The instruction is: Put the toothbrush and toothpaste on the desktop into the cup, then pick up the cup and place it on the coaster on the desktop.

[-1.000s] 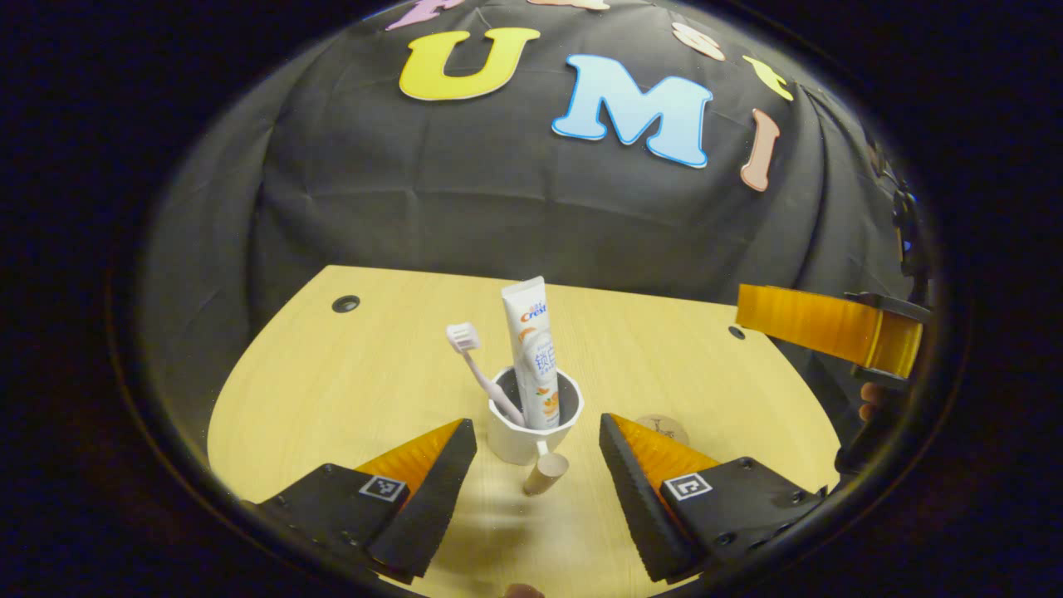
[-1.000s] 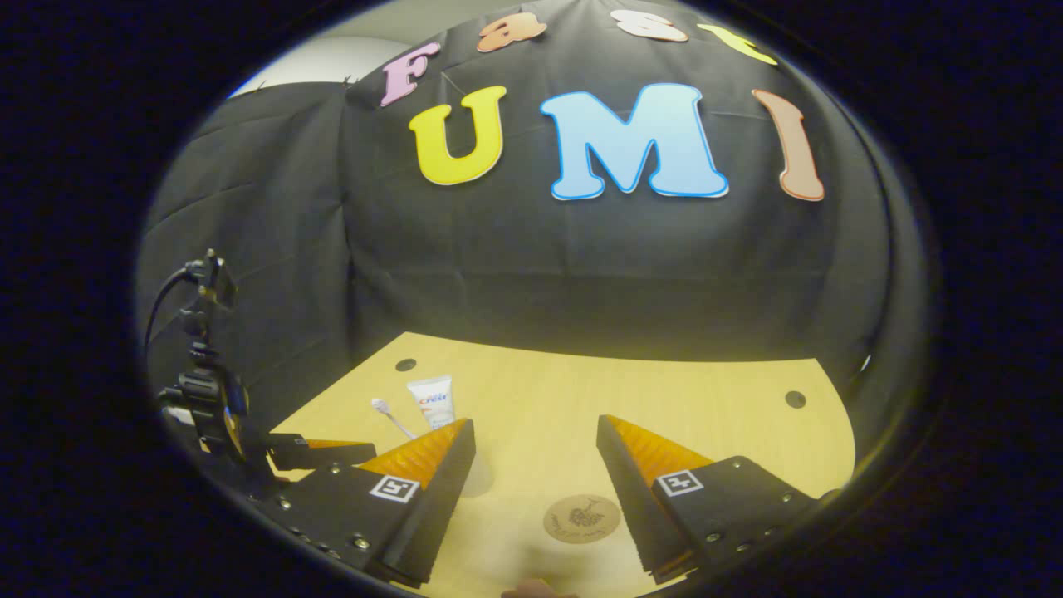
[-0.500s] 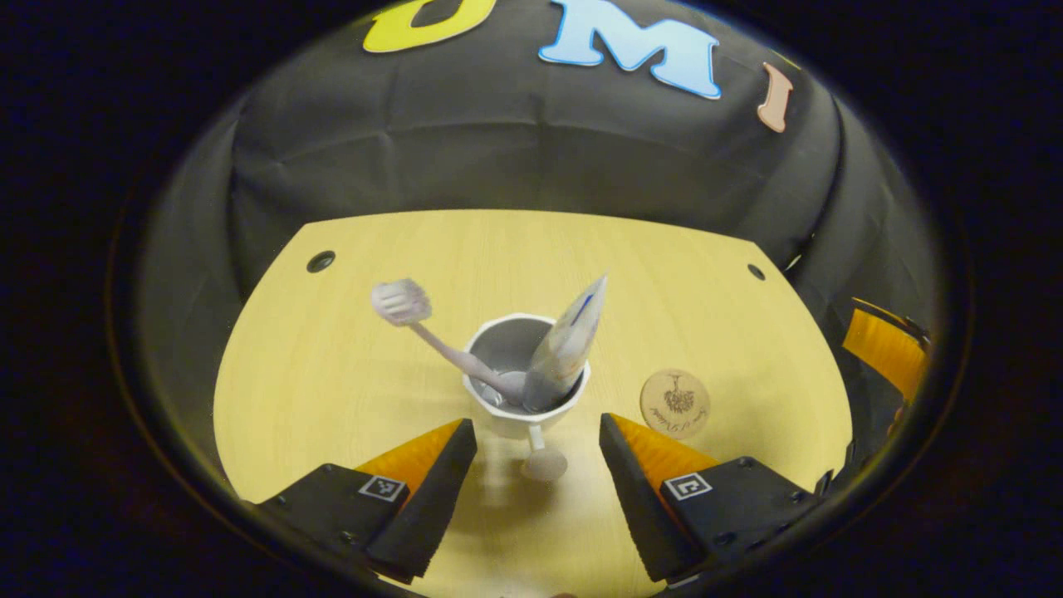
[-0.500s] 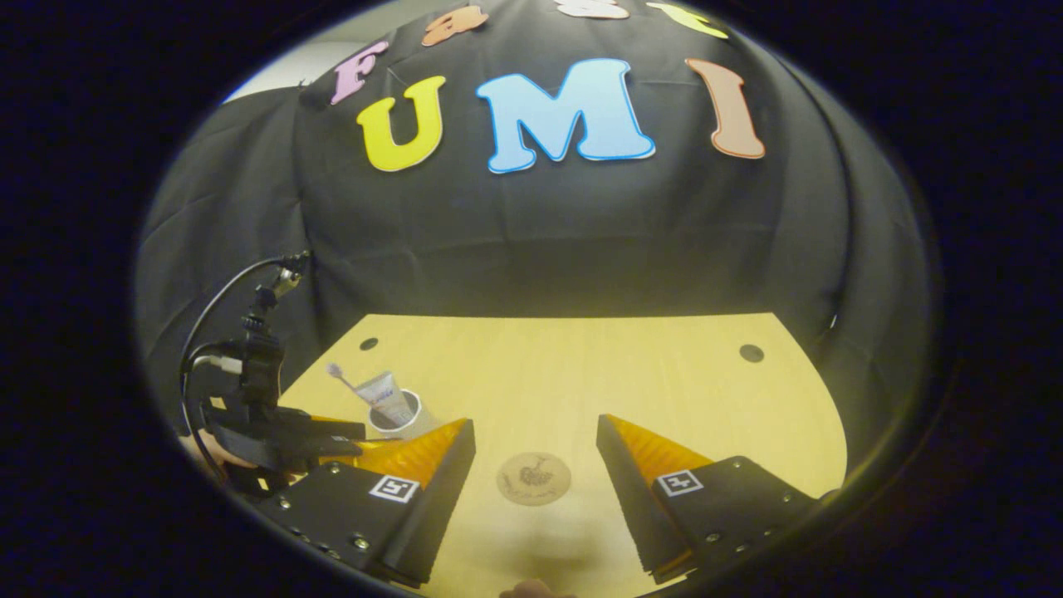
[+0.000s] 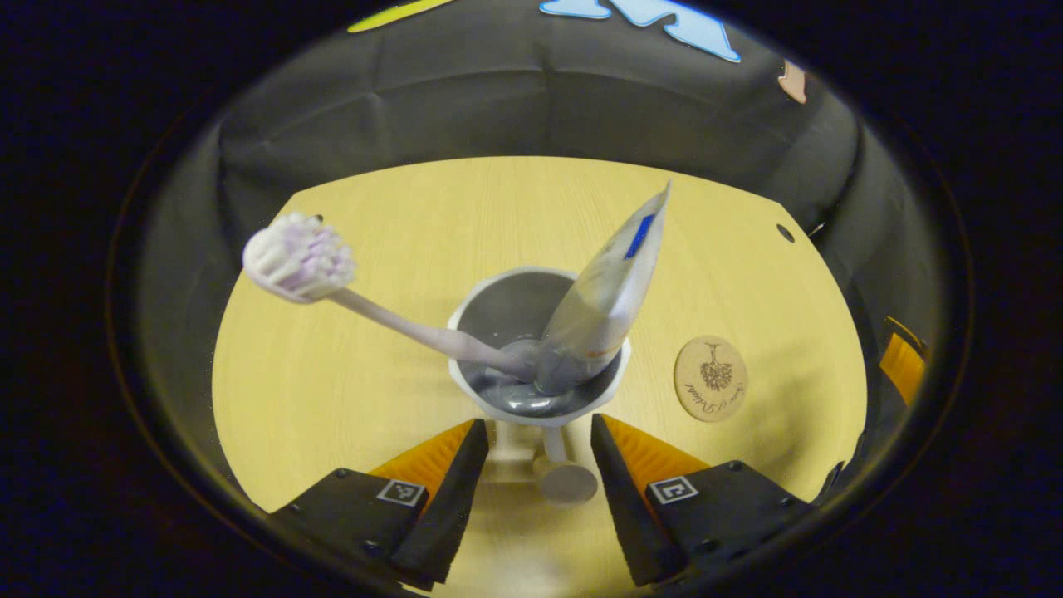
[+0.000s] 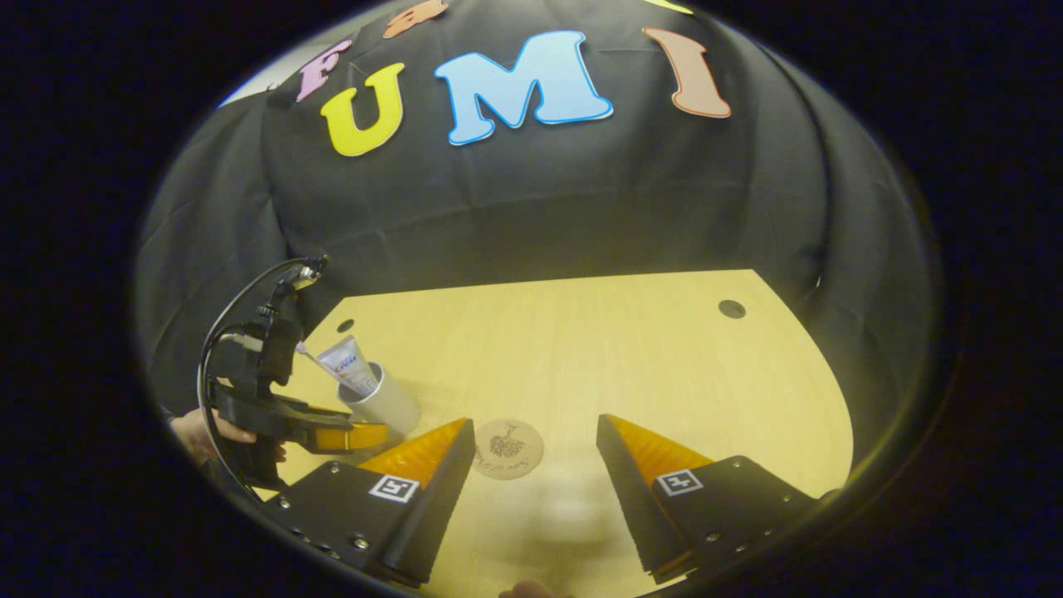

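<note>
The cup (image 5: 538,365) is viewed steeply from close above in the left gripper view, while cup (image 6: 384,402) and coaster (image 6: 508,448) are seen lower, from farther right, in the right gripper view.

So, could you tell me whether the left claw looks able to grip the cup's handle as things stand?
Probably yes: the left claw is open astride the cup's handle, with nothing between.

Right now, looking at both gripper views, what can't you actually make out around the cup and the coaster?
- Left gripper view: whether the left gripper presses the cup's handle; the fingers flank it, contact unclear.
- Left gripper view: toothbrush handle's lower end, hidden behind the toothpaste tube inside the cup.
- Right gripper view: the cup's base, hidden behind the left gripper.
- Coaster print: too small.
</note>
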